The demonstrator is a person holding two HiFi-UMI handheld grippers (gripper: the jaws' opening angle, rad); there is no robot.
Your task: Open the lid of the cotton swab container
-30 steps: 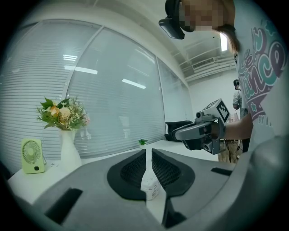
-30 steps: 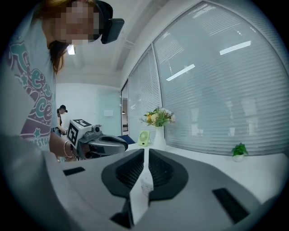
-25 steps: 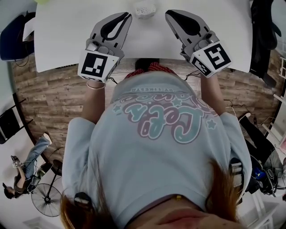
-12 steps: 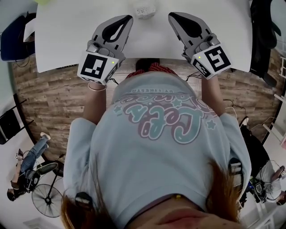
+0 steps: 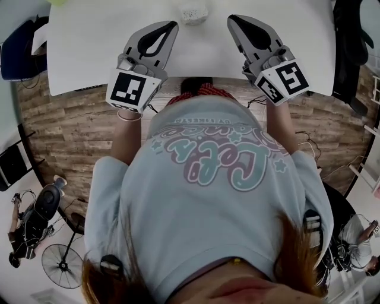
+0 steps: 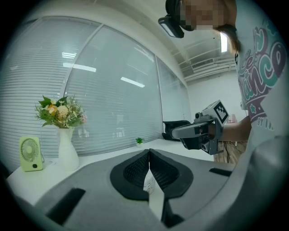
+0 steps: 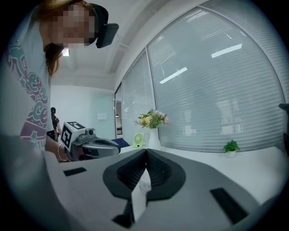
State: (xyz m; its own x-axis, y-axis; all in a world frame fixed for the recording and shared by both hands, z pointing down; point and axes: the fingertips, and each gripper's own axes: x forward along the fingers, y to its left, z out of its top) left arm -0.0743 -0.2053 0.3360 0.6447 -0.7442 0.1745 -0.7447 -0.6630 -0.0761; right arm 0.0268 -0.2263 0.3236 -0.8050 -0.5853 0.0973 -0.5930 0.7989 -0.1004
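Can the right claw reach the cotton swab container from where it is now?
Probably yes: the cotton swab container sits just ahead and inward of the right claw, with only bare table between. Its jaws are shut, so they must open first.

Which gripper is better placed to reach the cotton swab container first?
Left, probably. Both are shut and apart from the cotton swab container, but the left gripper has its tip nearer to it than the right gripper.
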